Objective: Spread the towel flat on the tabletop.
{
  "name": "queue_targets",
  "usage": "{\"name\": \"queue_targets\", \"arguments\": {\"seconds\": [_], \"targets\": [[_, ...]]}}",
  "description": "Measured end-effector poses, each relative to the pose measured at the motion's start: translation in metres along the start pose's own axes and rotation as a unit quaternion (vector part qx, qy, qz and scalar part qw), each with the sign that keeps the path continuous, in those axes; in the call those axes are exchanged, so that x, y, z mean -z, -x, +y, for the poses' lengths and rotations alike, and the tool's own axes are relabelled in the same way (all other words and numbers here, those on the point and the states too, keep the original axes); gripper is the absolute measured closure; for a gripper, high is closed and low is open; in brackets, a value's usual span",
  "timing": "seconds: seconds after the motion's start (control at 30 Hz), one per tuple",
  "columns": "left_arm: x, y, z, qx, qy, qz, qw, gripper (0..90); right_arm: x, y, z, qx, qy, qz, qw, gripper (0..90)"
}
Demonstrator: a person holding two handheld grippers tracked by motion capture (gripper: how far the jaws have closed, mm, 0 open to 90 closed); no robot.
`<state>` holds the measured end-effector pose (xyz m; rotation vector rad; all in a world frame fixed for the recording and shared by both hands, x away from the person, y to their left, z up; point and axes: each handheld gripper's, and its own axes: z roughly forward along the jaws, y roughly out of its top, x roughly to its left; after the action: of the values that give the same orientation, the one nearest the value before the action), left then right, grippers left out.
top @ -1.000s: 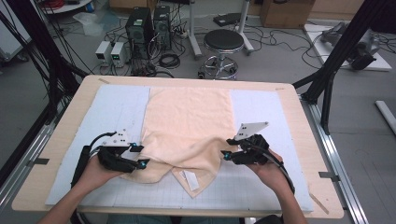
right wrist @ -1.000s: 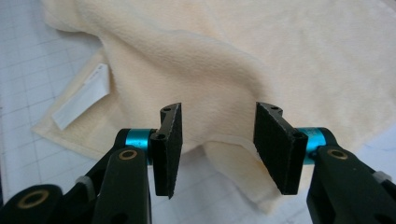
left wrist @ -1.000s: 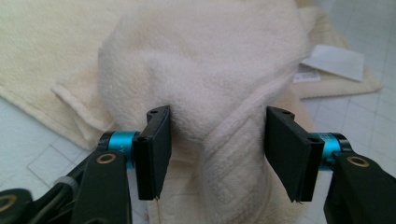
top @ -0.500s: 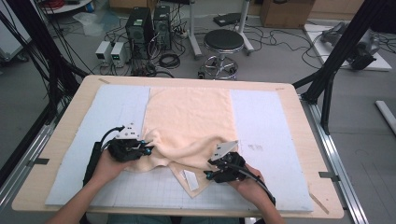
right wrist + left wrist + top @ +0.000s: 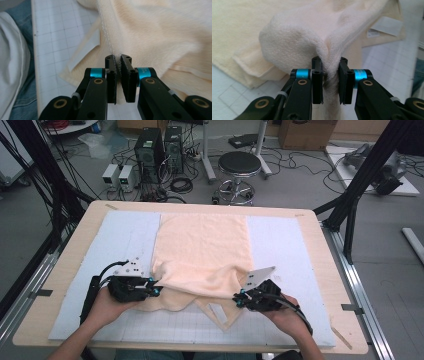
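Note:
A cream towel (image 5: 202, 245) lies spread down the middle of the gridded mat (image 5: 290, 250), its near end bunched and partly folded. My left gripper (image 5: 156, 289) is at the towel's near left corner, and its jaws are shut on a thick fold of towel (image 5: 317, 32). At the near right edge, my right gripper (image 5: 237, 300) is shut on the stitched hem of the towel (image 5: 160, 32). A white label (image 5: 384, 26) shows on the towel's underlying layer. A narrow strip of the towel (image 5: 220, 312) trails toward me between the grippers.
The mat covers a wooden table (image 5: 320, 225). Behind the table stand a round stool (image 5: 240, 165), computer towers (image 5: 160, 147) and floor cables. Black frame posts (image 5: 360, 175) rise at the right and left. Bare mat lies on both sides of the towel.
Both grippers have drawn inward and toward me with the towel's near edge, bunching it over the lower layer; the right one moved furthest, from the right edge.

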<state>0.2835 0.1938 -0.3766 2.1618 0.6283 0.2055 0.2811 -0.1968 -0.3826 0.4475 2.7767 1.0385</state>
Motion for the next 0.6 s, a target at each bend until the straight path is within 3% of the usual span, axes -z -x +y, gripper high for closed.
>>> {"name": "queue_targets", "arguments": {"seconds": [0.17,0.23,0.37,0.47,0.53,0.6], "targets": [[0.007,0.019,0.007,-0.008,0.011,-0.028,0.9995,76.6,0.031,0.000,-0.001,0.002,0.016,-0.002,0.9999,84.0],[0.002,0.018,0.007,-0.016,0.005,-0.021,0.9996,76.0,0.033,0.001,-0.003,0.003,0.013,-0.001,0.9999,83.9],[-0.023,-0.004,0.003,-0.017,-0.021,0.010,0.9996,74.0,0.014,0.010,-0.012,-0.013,-0.002,-0.001,0.9999,83.8],[-0.038,-0.022,0.002,-0.013,-0.020,0.022,0.9995,72.6,-0.004,0.022,-0.017,-0.037,-0.009,-0.010,0.9992,84.0],[-0.047,-0.029,0.004,-0.015,-0.021,0.041,0.9988,72.0,-0.012,0.031,-0.018,-0.036,-0.020,-0.026,0.9988,84.3],[-0.056,-0.036,0.004,-0.004,-0.024,0.040,0.9989,71.0,-0.017,0.040,-0.018,-0.044,-0.026,-0.033,0.9981,84.5]]}}
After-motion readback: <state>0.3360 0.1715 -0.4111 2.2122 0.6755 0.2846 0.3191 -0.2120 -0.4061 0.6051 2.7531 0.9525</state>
